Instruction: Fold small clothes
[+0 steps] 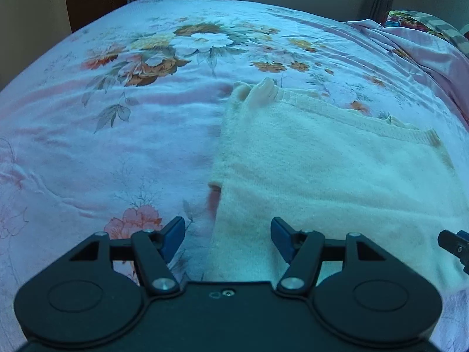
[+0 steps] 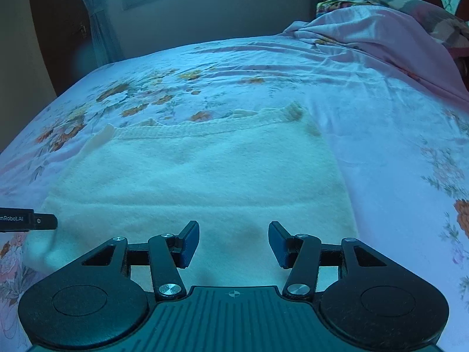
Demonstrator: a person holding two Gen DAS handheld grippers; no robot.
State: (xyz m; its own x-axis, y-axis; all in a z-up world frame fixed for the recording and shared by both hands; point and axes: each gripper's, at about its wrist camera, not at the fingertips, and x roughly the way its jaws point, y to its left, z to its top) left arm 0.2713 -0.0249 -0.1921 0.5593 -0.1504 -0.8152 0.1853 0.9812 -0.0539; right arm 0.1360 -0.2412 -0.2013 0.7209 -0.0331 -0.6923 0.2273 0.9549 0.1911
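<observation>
Cream garment [image 1: 322,158]: knit, lies flat on the bed [image 1: 117,135], lower right of the left view, perhaps already folded once.
Left tool [image 1: 227,239]: spread wide over its near left edge, holding nothing.
Right tool [image 2: 234,243]: wide, empty, above its near edge.

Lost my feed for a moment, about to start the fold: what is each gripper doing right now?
Left gripper: open, holding nothing, above the left edge of the cream garment.
Right gripper: open, holding nothing, above the garment's near part.
</observation>
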